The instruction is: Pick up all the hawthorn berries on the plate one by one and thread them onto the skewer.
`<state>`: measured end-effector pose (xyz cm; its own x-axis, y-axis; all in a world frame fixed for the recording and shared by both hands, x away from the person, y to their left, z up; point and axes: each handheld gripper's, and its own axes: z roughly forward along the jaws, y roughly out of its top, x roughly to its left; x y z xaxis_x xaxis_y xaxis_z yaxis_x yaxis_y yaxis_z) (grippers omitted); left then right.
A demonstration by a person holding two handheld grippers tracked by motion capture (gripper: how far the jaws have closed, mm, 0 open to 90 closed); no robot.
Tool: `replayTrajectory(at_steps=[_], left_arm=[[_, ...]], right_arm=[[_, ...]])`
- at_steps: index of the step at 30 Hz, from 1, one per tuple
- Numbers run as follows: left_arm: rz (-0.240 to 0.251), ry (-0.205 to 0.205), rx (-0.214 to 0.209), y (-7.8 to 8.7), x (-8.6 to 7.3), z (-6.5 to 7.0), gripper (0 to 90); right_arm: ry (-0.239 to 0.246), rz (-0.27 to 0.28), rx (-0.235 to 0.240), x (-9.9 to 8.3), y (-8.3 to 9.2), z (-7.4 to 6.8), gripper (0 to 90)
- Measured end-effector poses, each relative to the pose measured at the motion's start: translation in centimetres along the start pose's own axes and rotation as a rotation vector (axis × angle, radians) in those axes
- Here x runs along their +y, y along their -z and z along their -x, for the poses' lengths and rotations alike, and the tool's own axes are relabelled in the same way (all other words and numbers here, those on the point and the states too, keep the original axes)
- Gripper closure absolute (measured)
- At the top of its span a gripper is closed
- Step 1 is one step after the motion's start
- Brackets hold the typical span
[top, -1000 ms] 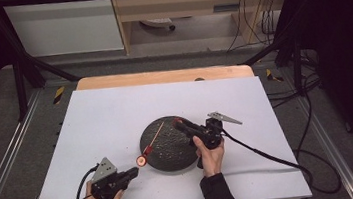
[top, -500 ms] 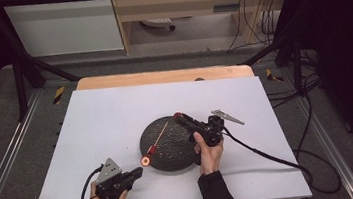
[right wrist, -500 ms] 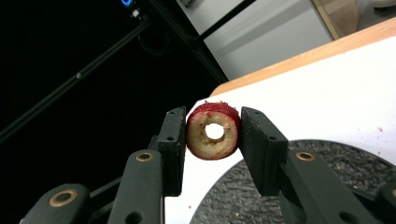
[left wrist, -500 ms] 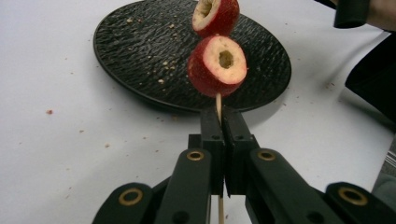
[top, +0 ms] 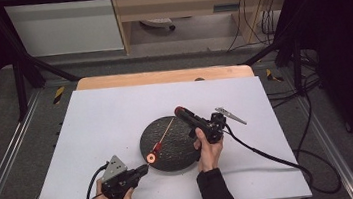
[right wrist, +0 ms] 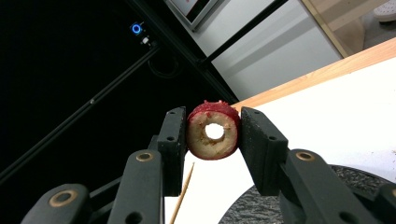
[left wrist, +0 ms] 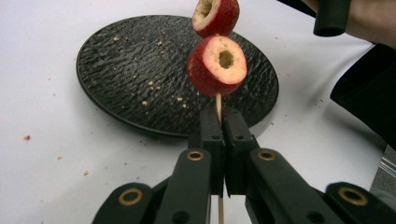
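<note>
My left gripper sits low at the table's front left, shut on the lower end of a thin wooden skewer. A red cored fruit is threaded on the skewer just above the jaws. The skewer slants up over the round black plate. My right gripper hovers over the plate's far edge, shut on a second cored red fruit. This fruit's hole faces the camera. The skewer tip lies just below and left of it, apart from it.
The plate rests on a white table top with a wooden strip along the far edge. Crumbs dot the plate and the table. A black cable trails right from the right gripper. Dark frame posts stand at both sides.
The left gripper has shifted slightly right toward the plate with the skewer and its fruit. The right gripper's tip sits a little higher; its hand has barely moved.
</note>
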<state>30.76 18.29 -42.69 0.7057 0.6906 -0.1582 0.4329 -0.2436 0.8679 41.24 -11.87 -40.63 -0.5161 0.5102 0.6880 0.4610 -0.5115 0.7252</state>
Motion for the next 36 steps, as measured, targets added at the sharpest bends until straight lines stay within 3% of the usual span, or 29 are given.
replayTrajectory(at_steps=[21,36], left_arm=[[0.018,0.001,-0.006,-0.9,0.1,0.7,87.9],[0.04,0.038,0.007,-1.4,0.5,1.0,88.0]], right_arm=[[-0.038,0.021,0.025,-0.4,0.0,-0.1,62.6],[-0.058,0.003,0.04,-1.0,0.0,-0.1,62.6]])
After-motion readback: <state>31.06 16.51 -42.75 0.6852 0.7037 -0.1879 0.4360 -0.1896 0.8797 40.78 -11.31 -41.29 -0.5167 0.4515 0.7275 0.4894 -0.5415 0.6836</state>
